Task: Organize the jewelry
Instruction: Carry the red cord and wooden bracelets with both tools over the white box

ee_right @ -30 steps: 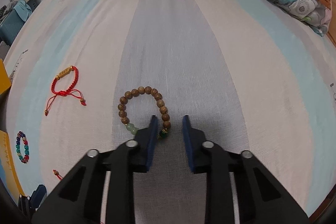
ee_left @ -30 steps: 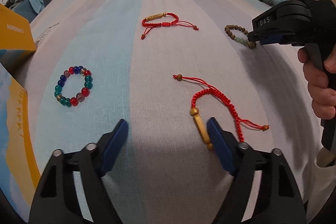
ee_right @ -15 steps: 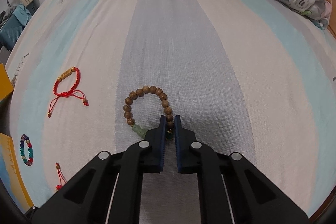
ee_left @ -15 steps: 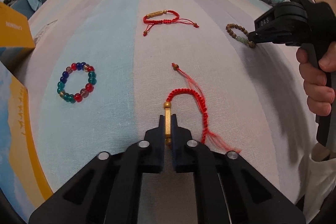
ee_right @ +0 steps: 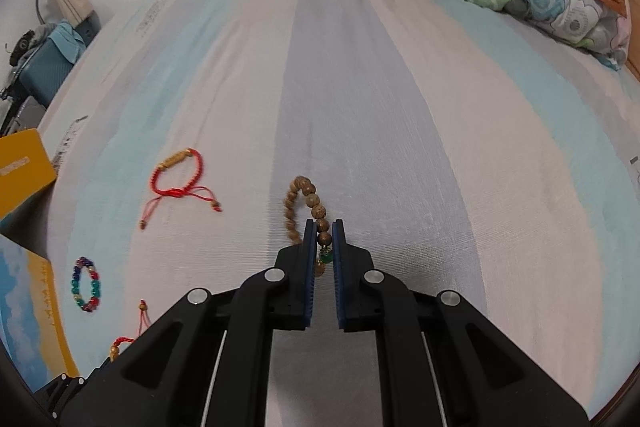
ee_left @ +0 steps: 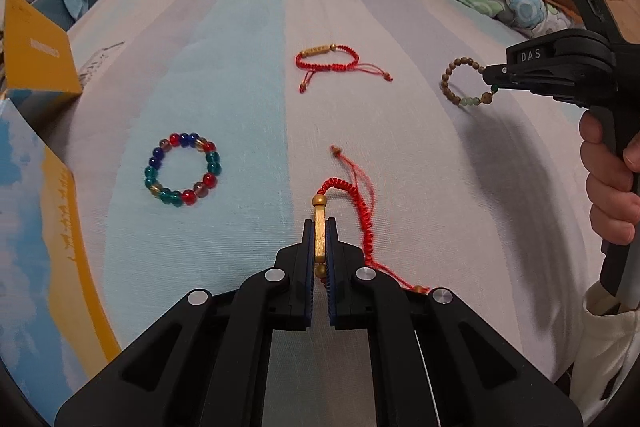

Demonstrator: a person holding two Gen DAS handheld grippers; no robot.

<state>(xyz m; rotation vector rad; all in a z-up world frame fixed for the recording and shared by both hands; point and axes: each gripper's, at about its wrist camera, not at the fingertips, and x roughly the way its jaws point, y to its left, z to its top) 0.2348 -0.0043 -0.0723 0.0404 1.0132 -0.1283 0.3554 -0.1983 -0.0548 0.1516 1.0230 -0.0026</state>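
Both fingers are clamped: left gripper (ee_left: 319, 247) on the red cord bracelet (ee_left: 320, 231), right gripper (ee_right: 323, 247) on the wooden bead bracelet (ee_right: 310, 203); lift slowly off the bed (ee_right: 400, 107) so trailing cords don't snag

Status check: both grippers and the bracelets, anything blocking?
Left hand-held gripper shut on red cord bracelet at its gold bar. Right hand-held gripper shut on wooden bead bracelet. Second red cord bracelet and colored glass-bead bracelet lie apart; nothing blocking.
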